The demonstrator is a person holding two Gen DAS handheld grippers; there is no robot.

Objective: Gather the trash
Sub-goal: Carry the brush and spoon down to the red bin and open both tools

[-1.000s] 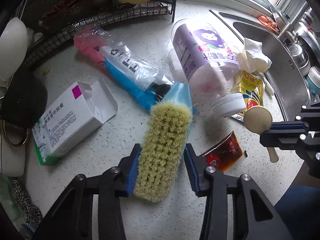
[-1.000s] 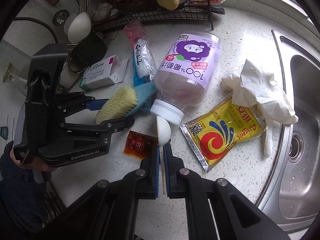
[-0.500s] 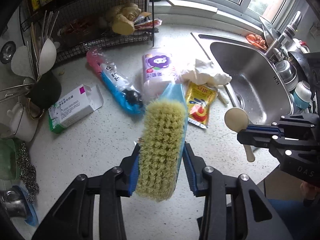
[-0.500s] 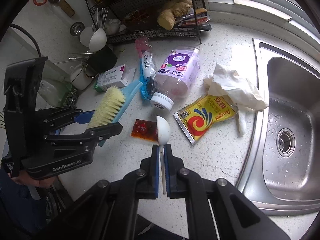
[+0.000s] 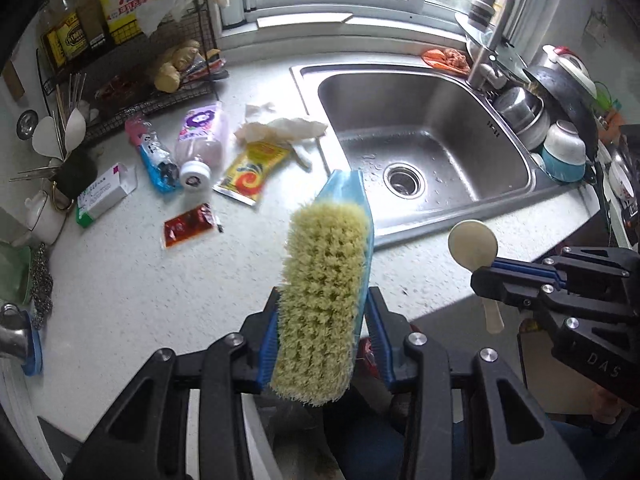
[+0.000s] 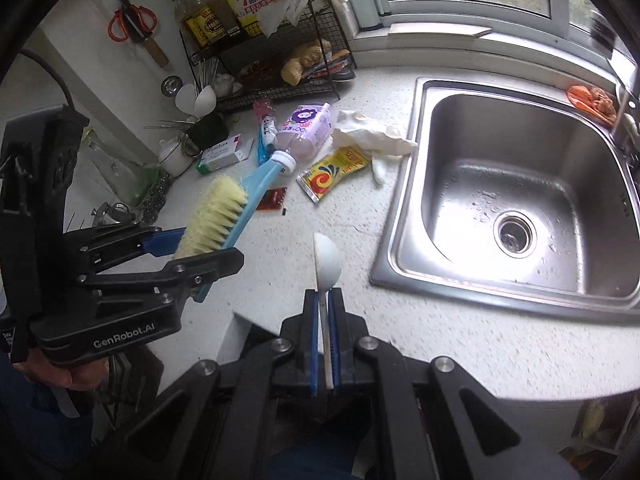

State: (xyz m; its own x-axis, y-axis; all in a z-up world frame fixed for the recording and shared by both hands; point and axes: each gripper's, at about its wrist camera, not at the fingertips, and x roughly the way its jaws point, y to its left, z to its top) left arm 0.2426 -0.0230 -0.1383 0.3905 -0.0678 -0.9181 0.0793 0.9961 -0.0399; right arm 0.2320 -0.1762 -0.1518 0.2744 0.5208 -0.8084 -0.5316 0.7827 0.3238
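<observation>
My left gripper [image 5: 322,316] is shut on a blue scrub brush [image 5: 326,300] with yellow bristles, held in the air over the counter's front edge; the same brush [image 6: 218,220] shows at the left of the right wrist view. A white plastic spoon [image 6: 327,264] stands upright by its handle in my right gripper [image 6: 325,300], which is shut on it; that spoon [image 5: 474,246] also appears at the right of the left wrist view. On the counter lie a purple-label bottle [image 5: 200,140], a yellow sachet [image 5: 254,168], a red sauce packet [image 5: 188,226], crumpled white gloves [image 5: 280,128], a blue-pink wrapper [image 5: 154,156] and a small white box [image 5: 104,192].
A steel sink [image 5: 424,148] with a tap [image 5: 486,20] fills the right of the counter; bowls and pots [image 5: 560,148] stack beside it. A black wire rack [image 6: 276,52] with bottles and ginger stands at the back left, next to a utensil holder [image 6: 204,124].
Both grippers have lifted and pulled back from the counter toward its front edge, carrying the brush and the spoon. The litter now looks small and far, and the whole sink has come into view.
</observation>
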